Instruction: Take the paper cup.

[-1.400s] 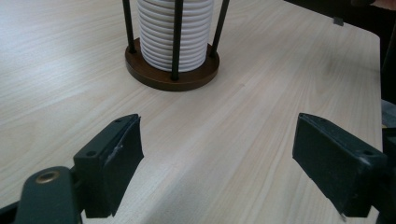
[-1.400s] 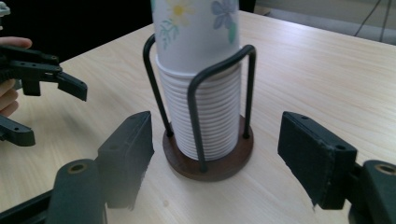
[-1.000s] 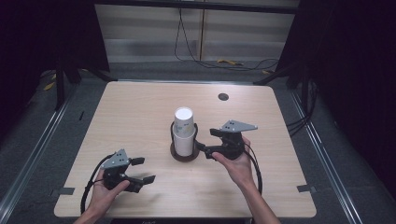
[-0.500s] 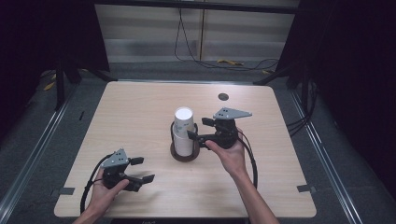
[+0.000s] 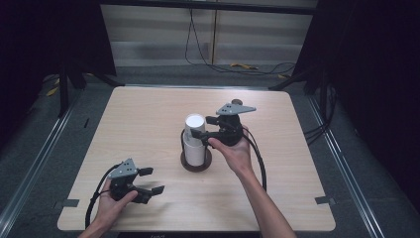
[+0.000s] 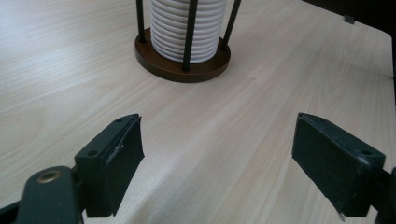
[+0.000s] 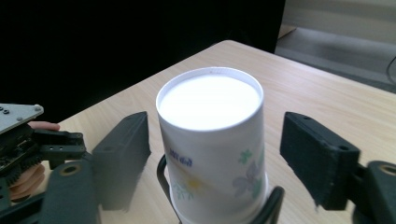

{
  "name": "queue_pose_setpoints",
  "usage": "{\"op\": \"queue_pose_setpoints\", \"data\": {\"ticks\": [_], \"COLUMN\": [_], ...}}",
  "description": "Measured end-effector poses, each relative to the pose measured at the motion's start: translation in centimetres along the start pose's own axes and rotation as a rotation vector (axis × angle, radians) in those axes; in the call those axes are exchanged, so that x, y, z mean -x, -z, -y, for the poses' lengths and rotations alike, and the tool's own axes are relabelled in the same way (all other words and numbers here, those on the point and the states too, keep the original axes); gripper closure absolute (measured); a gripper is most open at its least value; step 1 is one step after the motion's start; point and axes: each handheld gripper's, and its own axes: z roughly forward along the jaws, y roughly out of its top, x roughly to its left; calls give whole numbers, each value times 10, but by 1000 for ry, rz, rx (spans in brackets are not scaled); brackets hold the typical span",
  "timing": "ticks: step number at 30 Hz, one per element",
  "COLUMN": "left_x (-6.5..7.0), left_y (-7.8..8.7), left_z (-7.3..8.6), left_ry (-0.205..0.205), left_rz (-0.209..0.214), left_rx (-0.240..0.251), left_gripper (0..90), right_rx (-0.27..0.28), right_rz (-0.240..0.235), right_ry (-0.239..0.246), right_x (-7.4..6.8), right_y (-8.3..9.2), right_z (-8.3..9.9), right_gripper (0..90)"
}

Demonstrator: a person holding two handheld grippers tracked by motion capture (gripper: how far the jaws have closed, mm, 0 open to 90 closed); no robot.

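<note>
A stack of white paper cups (image 5: 194,144) stands upside down in a wire holder with a round brown base (image 5: 196,163) at the middle of the table. Its top cup (image 7: 212,135) bears printed flowers. My right gripper (image 5: 203,126) is at the top of the stack, and in the right gripper view (image 7: 219,154) its jaws flank the top cup with a gap on each side. They have just been closing. My left gripper (image 5: 152,180) rests open near the table's front left. Ahead of its jaws (image 6: 217,163) lie bare wood, then the holder's base (image 6: 182,70).
A small dark disc (image 5: 236,102) lies near the table's far edge. Grey tape marks (image 5: 67,203) sit at the front corners of the wooden table (image 5: 297,163). Cables lie on the floor beyond it. My left gripper (image 7: 28,140) appears at the left of the right gripper view.
My right gripper has risen along the cup stack and shifted a little away from the person, up to the top cup. The left gripper has stayed in place.
</note>
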Motion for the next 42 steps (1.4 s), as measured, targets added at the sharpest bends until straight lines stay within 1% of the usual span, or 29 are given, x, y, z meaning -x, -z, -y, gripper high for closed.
{"op": "queue_pose_setpoints", "data": {"ticks": [2, 3, 6, 7, 12, 15, 17, 18, 19, 26, 27, 29, 31, 35, 37, 40, 42], "left_x": [0, 0, 1, 0, -2, -2, -2, -3, -3, -3, -3, -4, -4, -4, -4, -5, -5], "left_y": [-1, -1, -1, -1, 0, 1, 1, 1, 1, 1, 0, 1, 1, 1, 1, 0, 0], "left_z": [0, 0, 1, 1, 1, 1, 1, 2, 2, 2, 2, 2, 2, 2, 2, 2, 2], "left_ry": [8, 8, 4, 4, 15, 15, 13, 17, 17, 13, 16, 21, 21, 17, 23, 21, 23], "left_rz": [-1, -1, -1, -12, -13, -22, -21, -25, -25, -25, -33, -34, -33, -32, -30, -34, -36], "left_rx": [0, 0, -4, -7, -3, -1, -2, -6, -6, -9, -13, -9, -7, -6, -6, -8, -8], "left_gripper": [164, 164, 164, 168, 168, 168, 168, 168, 168, 168, 168, 168, 168, 171, 171, 171, 171], "right_rx": [-13, -13, -32, -39, -42, -47, -48, -48, -46, -49, -48, -31, -28, -14, 5, 4, 14], "right_rz": [2, 2, 1, 6, 4, 14, 10, 20, 17, 18, 17, 12, 12, 20, 27, 29, 26], "right_ry": [9, 9, 0, 1, -2, 8, 7, 15, 13, 12, 14, 6, 5, 9, 10, 7, -1], "right_x": [-2, -2, 1, 1, 1, 1, 1, -1, -1, -2, -2, -1, -1, -3, -4, -4, -3], "right_y": [-6, -6, -16, -18, -23, -24, -24, -23, -23, -24, -23, -20, -19, -16, -14, -14, -14], "right_z": [-3, -3, -4, -4, -3, -5, -5, -6, -6, -8, -9, -9, -10, -11, -12, -13, -14], "right_gripper": [234, 234, 239, 244, 259, 275, 281, 296, 307, 317, 318, 318, 318, 320, 325, 328, 330]}}
